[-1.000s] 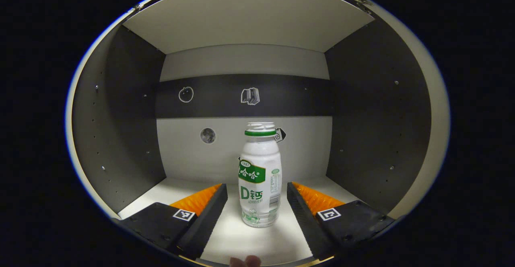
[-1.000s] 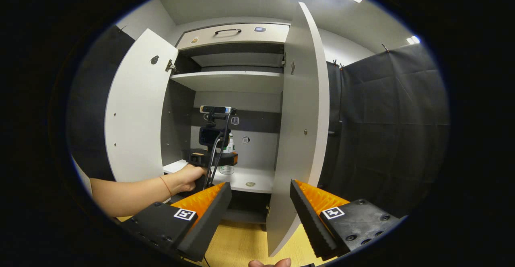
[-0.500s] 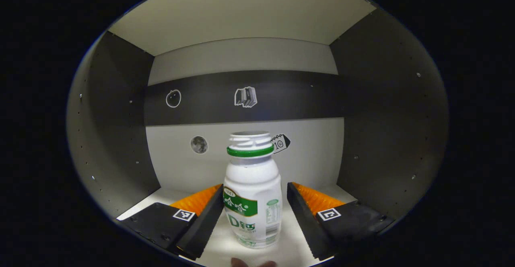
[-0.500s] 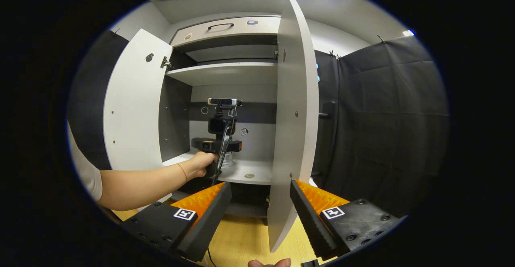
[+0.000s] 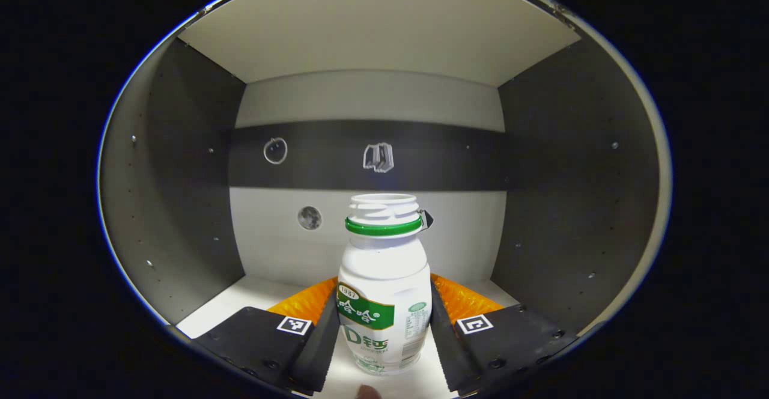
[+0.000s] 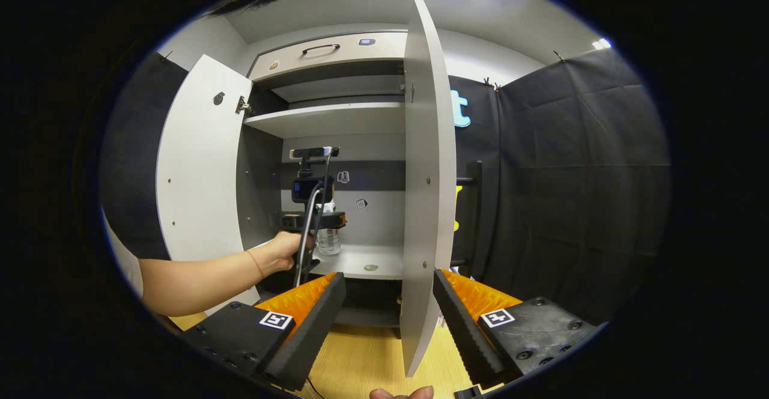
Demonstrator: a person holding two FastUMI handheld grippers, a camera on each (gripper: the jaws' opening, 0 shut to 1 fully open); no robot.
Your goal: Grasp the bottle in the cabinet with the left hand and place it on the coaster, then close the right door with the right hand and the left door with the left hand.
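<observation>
bottle (image 5: 384,291) stands upright on the cabinet shelf (image 5: 240,294), between the fingers of the left gripper (image 5: 383,334), which press its sides and hold it. in the right gripper view, from left: left door (image 6: 198,176) swung open, hand (image 6: 285,250) on the left gripper, right door (image 6: 428,176) edge-on, and the right gripper (image 6: 387,309) spread wide, holding nothing.

White bottle (image 5: 384,303) with green neck ring and label; wood-grain yellow floor (image 6: 366,360).
</observation>
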